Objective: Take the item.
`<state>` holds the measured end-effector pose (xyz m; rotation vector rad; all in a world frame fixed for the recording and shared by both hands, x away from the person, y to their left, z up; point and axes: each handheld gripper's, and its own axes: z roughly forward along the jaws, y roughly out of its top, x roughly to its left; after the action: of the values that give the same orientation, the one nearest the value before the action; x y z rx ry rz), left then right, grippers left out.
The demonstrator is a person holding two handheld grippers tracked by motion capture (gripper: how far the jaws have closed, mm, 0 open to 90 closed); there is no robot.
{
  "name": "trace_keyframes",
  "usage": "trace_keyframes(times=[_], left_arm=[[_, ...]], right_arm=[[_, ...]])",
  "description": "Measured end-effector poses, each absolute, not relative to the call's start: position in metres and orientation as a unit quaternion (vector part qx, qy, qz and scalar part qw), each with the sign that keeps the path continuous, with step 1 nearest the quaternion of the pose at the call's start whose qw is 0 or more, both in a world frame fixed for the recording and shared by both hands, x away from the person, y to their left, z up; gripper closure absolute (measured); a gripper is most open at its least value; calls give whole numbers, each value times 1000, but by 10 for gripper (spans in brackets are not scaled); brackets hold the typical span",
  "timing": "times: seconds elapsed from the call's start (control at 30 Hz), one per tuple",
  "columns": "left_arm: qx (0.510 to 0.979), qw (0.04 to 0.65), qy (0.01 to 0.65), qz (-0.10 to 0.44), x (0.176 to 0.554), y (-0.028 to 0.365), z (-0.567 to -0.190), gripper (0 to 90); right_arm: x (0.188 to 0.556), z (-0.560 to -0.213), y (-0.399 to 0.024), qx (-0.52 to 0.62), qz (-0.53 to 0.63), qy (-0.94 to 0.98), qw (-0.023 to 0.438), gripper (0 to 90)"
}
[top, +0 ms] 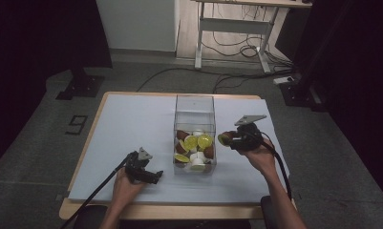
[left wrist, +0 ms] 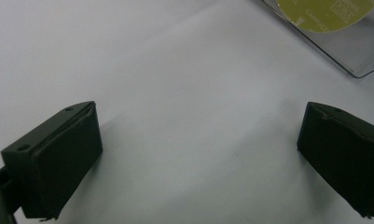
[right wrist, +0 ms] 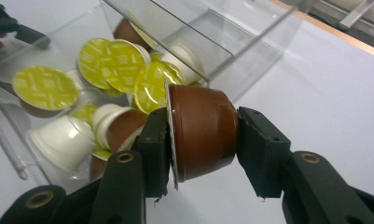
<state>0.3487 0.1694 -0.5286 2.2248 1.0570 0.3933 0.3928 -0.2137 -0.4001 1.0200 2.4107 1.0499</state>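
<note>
While the right gripper [right wrist: 203, 140] clamps a brown capsule [right wrist: 201, 133] lid to base, its axis lies level. The left gripper [left wrist: 198, 158] rests with jaws apart. Lid print is unreadable.

I see a brown coffee capsule [right wrist: 201, 133] lying on its side, foil lid on one end and rounded base on the other, clamped lid-to-base in my right hand-held gripper [right wrist: 202, 140]. It hangs above the tabletop [top: 132, 124], just right of the clear box [top: 195, 107] of capsules.

Capsules [top: 195, 145] in box [top: 194, 107] on table [top: 127, 124]
</note>
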Motion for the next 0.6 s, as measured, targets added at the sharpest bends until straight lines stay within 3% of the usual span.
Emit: trace_keyframes(times=[0.6], left_arm=[[845,319,402,149,349,169,-529,0]], right_arm=[[391,-427,-240,392,356,829,181,555]])
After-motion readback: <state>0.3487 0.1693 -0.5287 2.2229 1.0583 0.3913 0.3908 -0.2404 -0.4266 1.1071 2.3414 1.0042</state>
